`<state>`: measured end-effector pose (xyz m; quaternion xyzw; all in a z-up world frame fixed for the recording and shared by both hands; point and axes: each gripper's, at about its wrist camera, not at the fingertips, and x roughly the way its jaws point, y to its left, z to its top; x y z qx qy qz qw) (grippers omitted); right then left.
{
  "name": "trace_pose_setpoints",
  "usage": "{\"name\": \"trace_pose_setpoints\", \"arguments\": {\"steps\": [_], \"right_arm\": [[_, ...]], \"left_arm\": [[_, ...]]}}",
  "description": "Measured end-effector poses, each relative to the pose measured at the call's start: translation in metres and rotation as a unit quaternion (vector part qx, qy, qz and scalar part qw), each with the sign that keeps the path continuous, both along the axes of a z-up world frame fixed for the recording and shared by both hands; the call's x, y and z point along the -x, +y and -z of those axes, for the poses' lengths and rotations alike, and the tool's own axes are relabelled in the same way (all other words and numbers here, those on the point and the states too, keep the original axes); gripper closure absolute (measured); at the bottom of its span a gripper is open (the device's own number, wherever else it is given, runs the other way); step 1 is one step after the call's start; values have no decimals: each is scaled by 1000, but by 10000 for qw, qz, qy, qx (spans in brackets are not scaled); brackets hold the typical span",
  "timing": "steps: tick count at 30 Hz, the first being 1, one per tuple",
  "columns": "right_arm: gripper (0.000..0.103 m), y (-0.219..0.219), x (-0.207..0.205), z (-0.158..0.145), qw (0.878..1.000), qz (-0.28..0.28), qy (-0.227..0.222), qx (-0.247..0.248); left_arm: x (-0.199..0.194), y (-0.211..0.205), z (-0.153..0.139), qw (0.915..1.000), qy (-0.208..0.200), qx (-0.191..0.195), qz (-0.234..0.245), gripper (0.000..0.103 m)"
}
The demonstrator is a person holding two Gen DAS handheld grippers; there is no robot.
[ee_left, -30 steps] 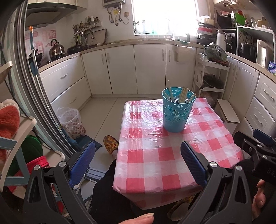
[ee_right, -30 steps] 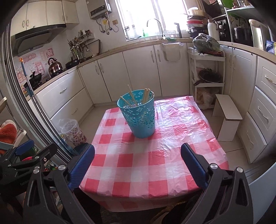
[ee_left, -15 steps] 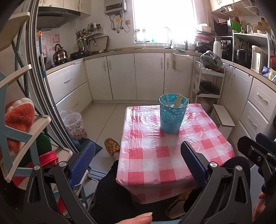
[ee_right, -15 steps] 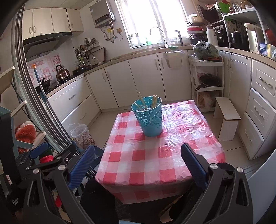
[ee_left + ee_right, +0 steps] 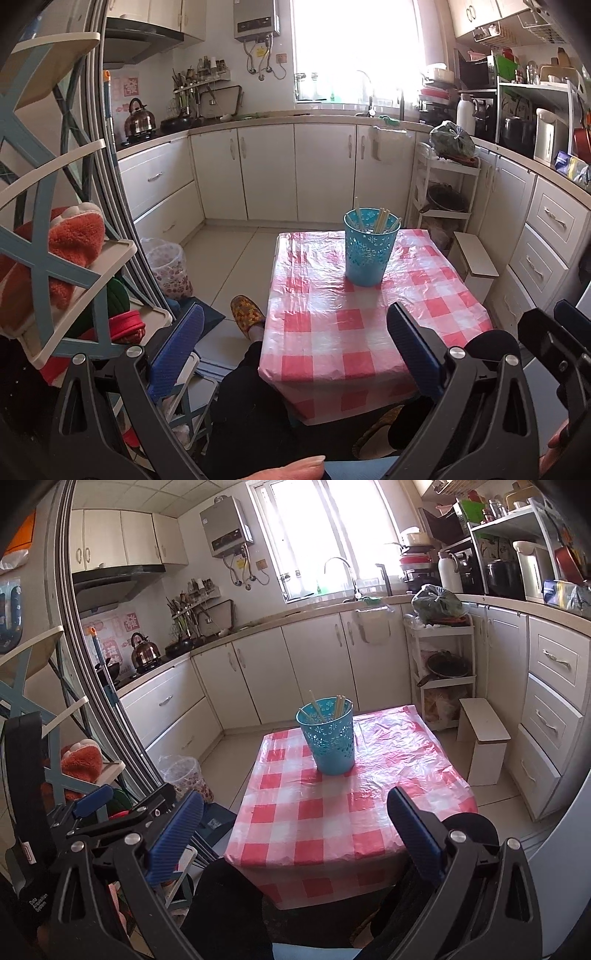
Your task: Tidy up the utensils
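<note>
A: Entry, both wrist views. Where are the utensils?

B: The chopsticks [image 5: 380,220] stand in the blue cup [image 5: 370,246], leaning against its rim, ends poking above it. The cup is upright on the surface [image 5: 354,332], which carries a pink-and-white checked cloth under clear plastic. It sits toward the far end, nearer the cabinets [image 5: 295,170] than me.

A: State of your tongs?

B: Left tongs [image 5: 295,349] are released, the blue pads spread wide with nothing between them. Right tongs [image 5: 295,829] are the same: spread wide, gripping nothing. Both hang at the near end of the surface, well apart from the cup.

A: Do the tongs see each other?

B: Yes. From the left wrist view the right tongs show at the lower right edge; from the right wrist view the left tongs show at the lower left, just beside the shelf rack [image 5: 55,716].

A: Anything else around?

B: My knees in dark trousers sit under the near edge. A patterned slipper [image 5: 247,314] is on the floor left of the surface. A small white stool [image 5: 484,738] stands to the right, a bin with a plastic liner [image 5: 184,775] to the left. A kettle [image 5: 144,651] is on the stove.
</note>
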<state>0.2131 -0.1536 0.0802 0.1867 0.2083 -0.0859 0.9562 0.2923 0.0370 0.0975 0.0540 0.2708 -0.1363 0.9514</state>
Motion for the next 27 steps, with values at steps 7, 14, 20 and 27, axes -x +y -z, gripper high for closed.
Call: {"name": "trace_pose_setpoints", "arguments": {"steps": [7, 14, 20, 27], "right_arm": [[8, 13, 23, -7, 9995, 70, -247, 158], [8, 21, 36, -13, 9985, 112, -449, 289], [7, 33, 45, -12, 9977, 25, -511, 449], [7, 42, 53, -13, 9970, -8, -561, 537]], "left_arm": [[18, 8, -3, 9999, -106, 26, -31, 8], [35, 19, -8, 9994, -267, 125, -152, 8], [50, 27, -12, 9986, -433, 204, -221, 8], [59, 34, -16, 9981, -487, 295, -252, 8]]}}
